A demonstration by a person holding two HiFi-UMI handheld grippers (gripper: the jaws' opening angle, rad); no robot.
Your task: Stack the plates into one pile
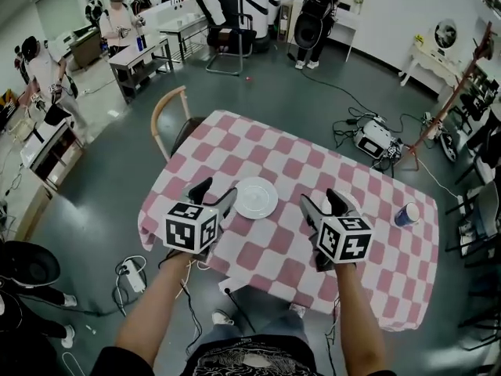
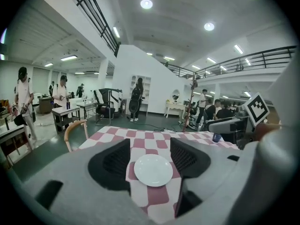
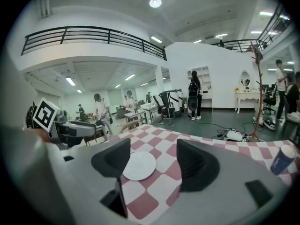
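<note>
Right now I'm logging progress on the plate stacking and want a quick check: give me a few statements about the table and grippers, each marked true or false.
1. A white plate lies flat on the checkered tablecloth. True.
2. The left gripper is shut on the plate. False: its jaws stand apart and empty, and the plate lies on the cloth beyond them.
3. A blue cup stands upright on the table, on the right gripper's side. True.
4. The right gripper holds the blue cup. False: it is open and empty, and the cup stands apart from it.
5. A wooden chair stands at the table's far left corner. True.
</note>
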